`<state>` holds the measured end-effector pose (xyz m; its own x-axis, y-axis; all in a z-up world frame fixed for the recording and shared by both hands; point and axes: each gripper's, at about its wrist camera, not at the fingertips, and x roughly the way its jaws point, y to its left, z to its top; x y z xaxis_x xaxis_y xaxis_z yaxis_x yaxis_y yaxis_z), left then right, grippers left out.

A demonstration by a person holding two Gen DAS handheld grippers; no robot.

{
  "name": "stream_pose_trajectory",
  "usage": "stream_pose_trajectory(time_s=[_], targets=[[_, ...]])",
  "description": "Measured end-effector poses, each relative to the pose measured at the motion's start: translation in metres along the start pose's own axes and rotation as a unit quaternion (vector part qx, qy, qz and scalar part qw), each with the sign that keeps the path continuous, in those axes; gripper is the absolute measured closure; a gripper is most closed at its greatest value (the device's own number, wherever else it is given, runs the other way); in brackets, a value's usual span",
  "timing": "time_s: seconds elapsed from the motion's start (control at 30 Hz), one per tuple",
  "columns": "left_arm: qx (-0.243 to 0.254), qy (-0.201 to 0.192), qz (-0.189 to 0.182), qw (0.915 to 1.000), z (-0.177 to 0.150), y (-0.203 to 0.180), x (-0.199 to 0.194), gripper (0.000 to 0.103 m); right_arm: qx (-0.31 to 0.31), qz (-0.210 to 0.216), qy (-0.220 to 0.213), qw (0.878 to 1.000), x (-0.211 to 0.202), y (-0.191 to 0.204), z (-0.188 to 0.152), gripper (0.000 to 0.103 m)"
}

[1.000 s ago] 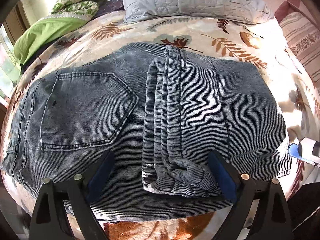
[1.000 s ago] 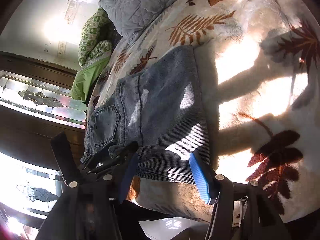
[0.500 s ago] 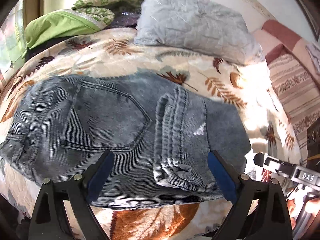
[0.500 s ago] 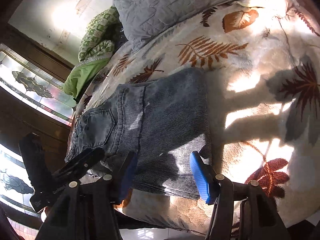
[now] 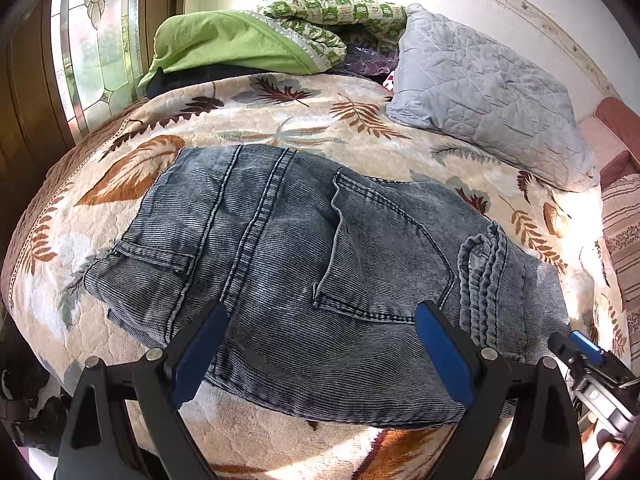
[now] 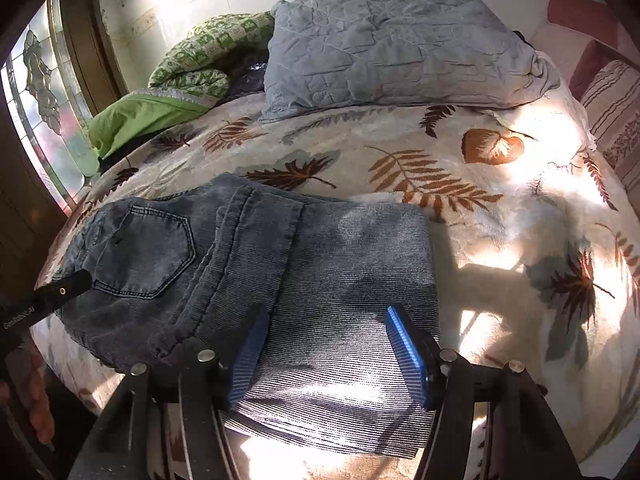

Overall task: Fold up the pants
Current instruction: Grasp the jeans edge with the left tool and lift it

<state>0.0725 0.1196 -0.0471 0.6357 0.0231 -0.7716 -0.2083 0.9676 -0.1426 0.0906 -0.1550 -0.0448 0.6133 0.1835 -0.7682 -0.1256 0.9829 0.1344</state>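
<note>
- Left gripper (image 5: pixel 320 344) was spread wide, blue pads (image 5: pixel 442 354) apart, nothing between them; it hung over the near edge of the jeans (image 5: pixel 304 280), waistband end.
- Right gripper (image 6: pixel 334 354) was also released, pads (image 6: pixel 408 354) wide apart, over the near edge of the folded leg end; contact with the fabric unclear.
- Jeans lay folded flat on the bedspread (image 6: pixel 500 208), back pocket (image 5: pixel 384 248) up, leg hem (image 5: pixel 486 280) doubled over beside the pocket.
- From the right wrist view the left gripper's finger showed at the far left, over the waistband side.
- Grey pillow (image 6: pixel 400 48) lay beyond the jeans, well apart.
- Green blanket (image 5: pixel 256 36) was bunched beside the pillow, near the window (image 5: pixel 100 40).
</note>
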Motion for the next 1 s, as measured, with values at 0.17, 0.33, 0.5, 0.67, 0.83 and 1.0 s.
stream_pose_trajectory(time_s=[0.17,0.33,0.5,0.67,0.83,1.0], targets=[[0.01,-0.003,-0.004,0.9999,-0.002,0.0,-0.002,0.008,-0.046,-0.05,0.04,0.997,0.027,0.01,-0.012,0.034],[0.006,-0.003,-0.013,0.9999,-0.003,0.003,0.0,0.008,-0.02,-0.026,0.058,0.998,0.018,0.013,0.002,0.034],[0.004,-0.009,-0.02,0.9998,-0.005,0.01,-0.005,0.008,-0.043,-0.014,0.043,0.998,0.018,0.04,0.031,0.034],[-0.029,-0.029,-0.029,0.9987,-0.007,0.034,-0.018,0.008,0.001,0.011,0.07,0.998,0.052,0.046,0.071,0.034],[-0.093,-0.038,-0.055,0.9935,-0.011,0.064,-0.036,0.008,-0.006,-0.021,0.125,0.992,0.11,0.049,0.079,0.026],[-0.197,-0.06,-0.074,0.9758,-0.016,0.112,-0.052,0.008,0.012,-0.011,0.1,0.995,0.083,0.044,0.079,0.024]])
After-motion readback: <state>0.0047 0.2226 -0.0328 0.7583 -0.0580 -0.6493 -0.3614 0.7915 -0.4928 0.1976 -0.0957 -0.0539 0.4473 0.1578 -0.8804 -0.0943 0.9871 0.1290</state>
